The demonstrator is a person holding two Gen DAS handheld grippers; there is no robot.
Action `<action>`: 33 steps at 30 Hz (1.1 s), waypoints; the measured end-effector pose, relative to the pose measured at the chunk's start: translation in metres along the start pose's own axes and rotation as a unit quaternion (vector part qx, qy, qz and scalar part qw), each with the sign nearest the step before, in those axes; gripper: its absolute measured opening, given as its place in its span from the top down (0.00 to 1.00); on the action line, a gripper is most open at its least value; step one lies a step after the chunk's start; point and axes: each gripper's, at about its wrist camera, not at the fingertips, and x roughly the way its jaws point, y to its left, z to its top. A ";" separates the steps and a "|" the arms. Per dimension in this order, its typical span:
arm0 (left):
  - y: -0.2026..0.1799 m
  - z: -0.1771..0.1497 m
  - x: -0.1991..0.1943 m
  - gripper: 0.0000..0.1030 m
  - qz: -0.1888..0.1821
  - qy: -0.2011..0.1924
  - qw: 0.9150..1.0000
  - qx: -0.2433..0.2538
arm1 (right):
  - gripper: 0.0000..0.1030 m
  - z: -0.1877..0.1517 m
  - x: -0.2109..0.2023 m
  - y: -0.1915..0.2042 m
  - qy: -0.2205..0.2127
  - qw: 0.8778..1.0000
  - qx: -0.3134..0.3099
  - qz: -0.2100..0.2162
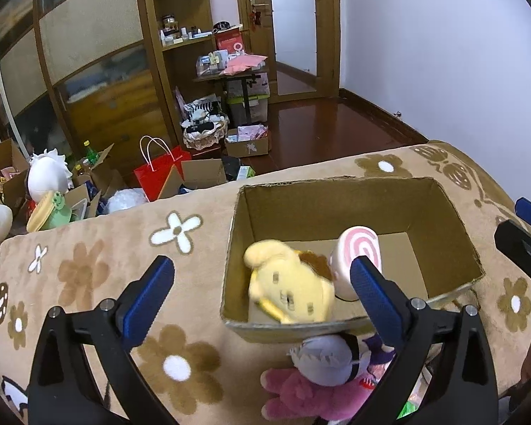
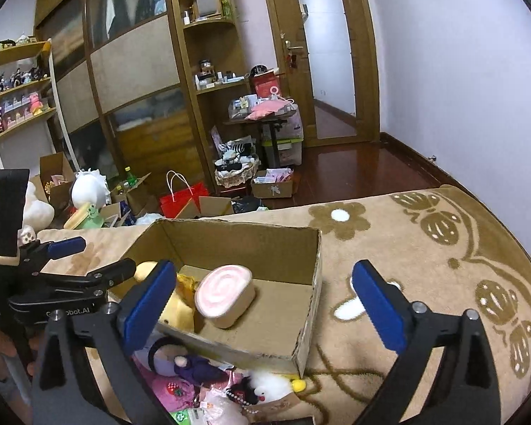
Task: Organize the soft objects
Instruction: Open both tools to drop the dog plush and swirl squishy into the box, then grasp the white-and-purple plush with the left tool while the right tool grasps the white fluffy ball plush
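On the flowery brown blanket [image 1: 88, 276] sits an open cardboard box [image 1: 442, 219], and everything here is told from that box.

Inside the box, by its near left corner, lies a yellow dog plush [image 1: 290, 287]. It looks a bit blurry. Right beside it, more to the middle of the box, stands a pink swirl roll toy [image 1: 357, 248]; the two look like they touch. The rest of the box floor is bare cardboard.

Just outside the near wall of the box lies a heap of soft toys. There is a doll with a pale purple head [image 1: 325, 361] on top of a pink plush [image 1: 301, 396]. From the right wrist view a white plush with a yellow bit [image 2: 276, 387] lies near the box's near corner.

The left gripper [image 1: 262, 297] hangs over the near left side of the box. Its blue fingers are spread wide and hold nothing. The right gripper [image 2: 265, 301] hangs over the near right side of the box. Its fingers are spread wide too, and nothing is between them.

Past the far side of the box, on the floor, stands a red paper bag [image 1: 159, 173].
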 end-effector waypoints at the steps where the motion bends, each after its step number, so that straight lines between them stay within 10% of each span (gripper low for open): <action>1: 0.000 -0.001 -0.003 0.04 0.000 0.001 1.000 0.001 | 0.00 -0.001 -0.003 0.000 0.001 1.000 0.000 -0.001; 19: -0.005 -0.026 -0.049 0.04 -0.027 0.032 0.999 -0.002 | 0.00 -0.019 -0.045 -0.008 0.022 0.999 0.031 -0.030; 33: -0.025 -0.039 -0.009 0.04 -0.036 0.080 0.996 0.007 | 0.00 -0.039 -0.023 -0.019 0.077 0.995 0.054 -0.040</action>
